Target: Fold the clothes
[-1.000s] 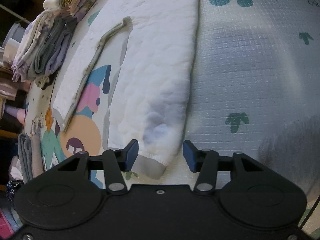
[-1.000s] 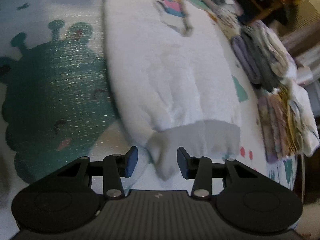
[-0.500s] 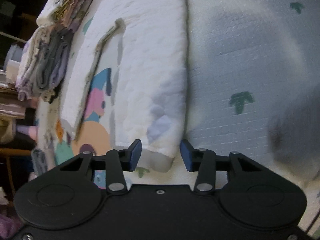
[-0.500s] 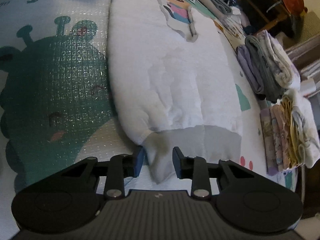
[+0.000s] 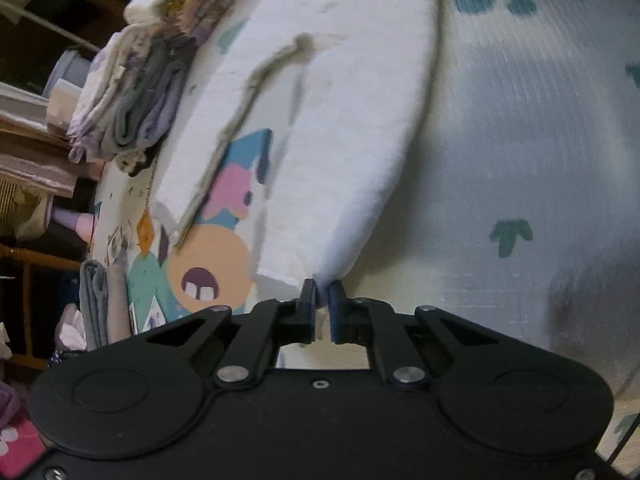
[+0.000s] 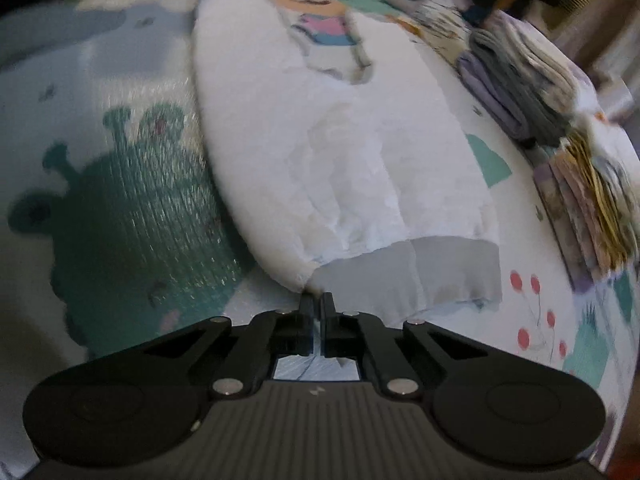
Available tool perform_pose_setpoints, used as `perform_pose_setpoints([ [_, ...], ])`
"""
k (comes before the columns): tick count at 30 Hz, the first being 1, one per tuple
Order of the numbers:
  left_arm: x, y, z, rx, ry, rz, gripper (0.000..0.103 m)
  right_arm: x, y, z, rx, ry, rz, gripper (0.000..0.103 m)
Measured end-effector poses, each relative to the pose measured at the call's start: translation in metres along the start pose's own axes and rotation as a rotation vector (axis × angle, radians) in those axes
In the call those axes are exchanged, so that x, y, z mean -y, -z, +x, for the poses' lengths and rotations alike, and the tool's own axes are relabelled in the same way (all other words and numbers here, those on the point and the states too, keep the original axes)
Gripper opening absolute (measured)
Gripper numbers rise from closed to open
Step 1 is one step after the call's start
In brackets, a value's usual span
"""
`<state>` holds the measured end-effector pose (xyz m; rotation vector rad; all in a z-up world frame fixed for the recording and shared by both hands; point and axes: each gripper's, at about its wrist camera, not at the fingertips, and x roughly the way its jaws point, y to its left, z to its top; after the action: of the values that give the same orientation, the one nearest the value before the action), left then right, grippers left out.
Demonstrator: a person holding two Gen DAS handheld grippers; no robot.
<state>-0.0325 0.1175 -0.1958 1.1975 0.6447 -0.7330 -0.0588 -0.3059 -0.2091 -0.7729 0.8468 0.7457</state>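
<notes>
Your play mat [image 5: 520,128] [image 6: 132,200], printed with teal monsters, carries everything here. The white garment [image 5: 344,120] [image 6: 340,152] lies flat along it, a cartoon print on its front and a grey cuff [image 6: 432,276] at the end nearest your right tool. Beside the garment, at the mat's edge, sit stacks of folded clothes [image 5: 132,100] [image 6: 532,92] in grey, lilac and cream. A grey cord [image 5: 244,100] trails across the garment. Your left tool [image 5: 322,300] is pinched almost closed on the garment's near end, white cloth caught between its tips. Your right tool [image 6: 317,304] is likewise nipped tight, gripping the garment at the corner where the cuff meets the white fabric.
</notes>
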Motion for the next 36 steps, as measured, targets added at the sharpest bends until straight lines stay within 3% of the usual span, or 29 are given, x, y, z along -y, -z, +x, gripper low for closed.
perform_pose_setpoints([
  [4, -0.02, -0.007, -0.016, 0.038, 0.011, -0.077, 0.004, 0.005, -0.001, -0.02, 0.015, -0.021, 0.1, 0.005],
  [9, -0.066, -0.018, -0.021, 0.085, -0.058, -0.186, 0.004, 0.026, -0.001, -0.039, 0.047, -0.026, 0.229, 0.005],
  [21, -0.15, -0.048, 0.033, 0.171, -0.177, -0.262, 0.003, 0.118, -0.01, -0.028, 0.145, 0.042, 0.456, 0.005],
  [28, -0.178, -0.055, 0.066, 0.156, -0.181, -0.286, 0.003, 0.156, -0.007, -0.009, 0.16, 0.071, 0.559, 0.005],
  [36, -0.203, -0.068, 0.103, 0.115, -0.124, -0.316, 0.003, 0.18, 0.001, 0.012, 0.151, 0.086, 0.671, 0.004],
])
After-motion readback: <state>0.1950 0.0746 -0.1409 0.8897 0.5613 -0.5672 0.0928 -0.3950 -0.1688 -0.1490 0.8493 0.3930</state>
